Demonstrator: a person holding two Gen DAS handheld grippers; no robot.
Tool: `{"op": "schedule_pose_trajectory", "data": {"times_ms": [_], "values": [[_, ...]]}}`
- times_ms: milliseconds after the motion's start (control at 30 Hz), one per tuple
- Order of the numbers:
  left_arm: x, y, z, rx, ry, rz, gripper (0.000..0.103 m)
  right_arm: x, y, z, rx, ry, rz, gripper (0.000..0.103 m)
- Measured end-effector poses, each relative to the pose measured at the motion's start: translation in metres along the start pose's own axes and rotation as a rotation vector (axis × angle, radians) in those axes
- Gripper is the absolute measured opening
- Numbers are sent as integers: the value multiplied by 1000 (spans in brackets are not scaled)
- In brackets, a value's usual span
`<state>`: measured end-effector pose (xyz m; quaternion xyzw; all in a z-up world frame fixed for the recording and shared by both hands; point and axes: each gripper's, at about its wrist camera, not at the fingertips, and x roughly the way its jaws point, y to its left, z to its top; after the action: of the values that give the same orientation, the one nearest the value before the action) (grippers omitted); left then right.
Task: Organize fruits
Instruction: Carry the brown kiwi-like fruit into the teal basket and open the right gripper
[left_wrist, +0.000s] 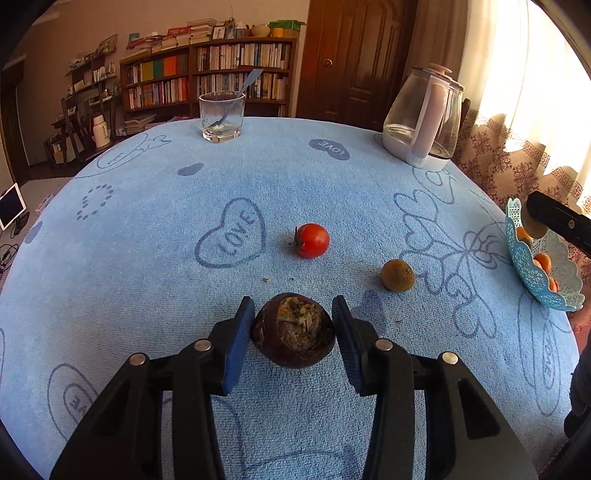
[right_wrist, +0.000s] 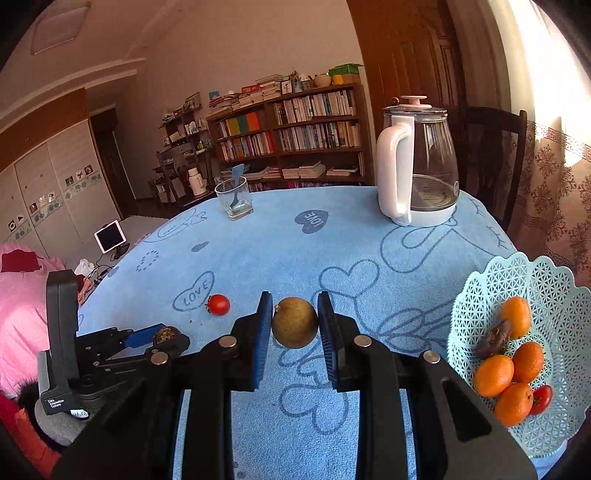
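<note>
The right gripper has its jaws clamped on a brown fruit, and the basket sits close on its right.

strong daylight blows out the curtained window at right; fisheye bends the edges, corners dark.
</note>
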<state>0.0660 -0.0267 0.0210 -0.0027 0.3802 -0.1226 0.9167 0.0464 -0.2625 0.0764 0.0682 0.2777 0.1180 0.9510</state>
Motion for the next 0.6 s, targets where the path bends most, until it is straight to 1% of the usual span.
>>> {"op": "schedule_pose_trajectory", "data": {"times_ms": [167, 367, 600], "values": [[0, -1, -1, 1, 1, 3, 44, -16, -31, -3, 50, -16, -53, 26], [0, -1, -1, 2, -2, 3, 44, -36, -75, -9, 141, -30, -119, 26], [-4, -8, -2, 15, -11, -5, 44, -61, -121, -19, 230, -40, -222, 26]]}}
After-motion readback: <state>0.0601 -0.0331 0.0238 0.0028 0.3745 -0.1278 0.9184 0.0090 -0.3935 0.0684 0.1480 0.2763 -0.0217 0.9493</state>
